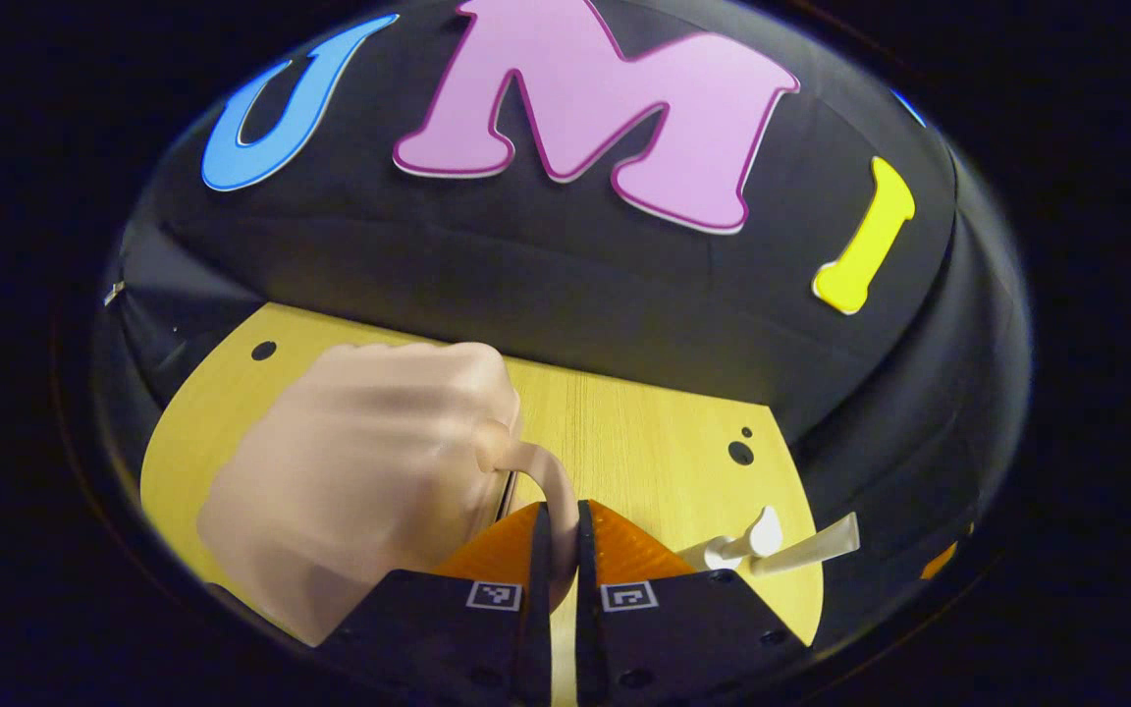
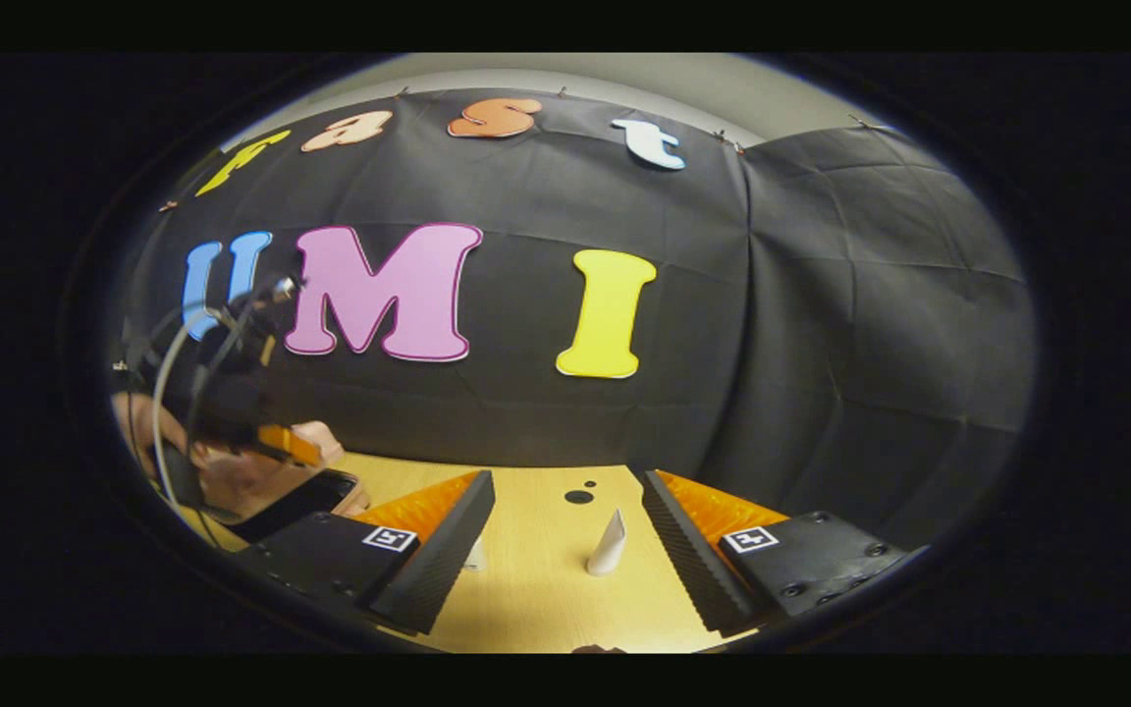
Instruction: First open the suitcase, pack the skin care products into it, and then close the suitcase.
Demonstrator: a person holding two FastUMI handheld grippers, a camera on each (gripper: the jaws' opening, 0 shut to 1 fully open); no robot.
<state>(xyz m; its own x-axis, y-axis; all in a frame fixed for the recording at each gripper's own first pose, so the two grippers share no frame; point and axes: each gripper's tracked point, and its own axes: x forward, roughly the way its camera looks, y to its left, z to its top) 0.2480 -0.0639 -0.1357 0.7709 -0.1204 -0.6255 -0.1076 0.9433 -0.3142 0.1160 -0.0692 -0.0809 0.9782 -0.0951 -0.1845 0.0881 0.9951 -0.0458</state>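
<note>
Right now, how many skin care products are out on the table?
2: a white tube lying right of the left gripper, and a small white bottle next to it. Others may hide behind the suitcase.

The pink suitcase (image 1: 359, 481) ahead-left of the left gripper (image 1: 558, 530) is smeared by blur, its lower edge cut off. Right of those fingers, two white tubes (image 1: 772, 550) are partly hidden behind the gripper body.

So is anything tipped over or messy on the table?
Yes, a bit. In the left gripper view a white tube and a small white bottle lie on their sides near the table edge. No spill shows.
</note>
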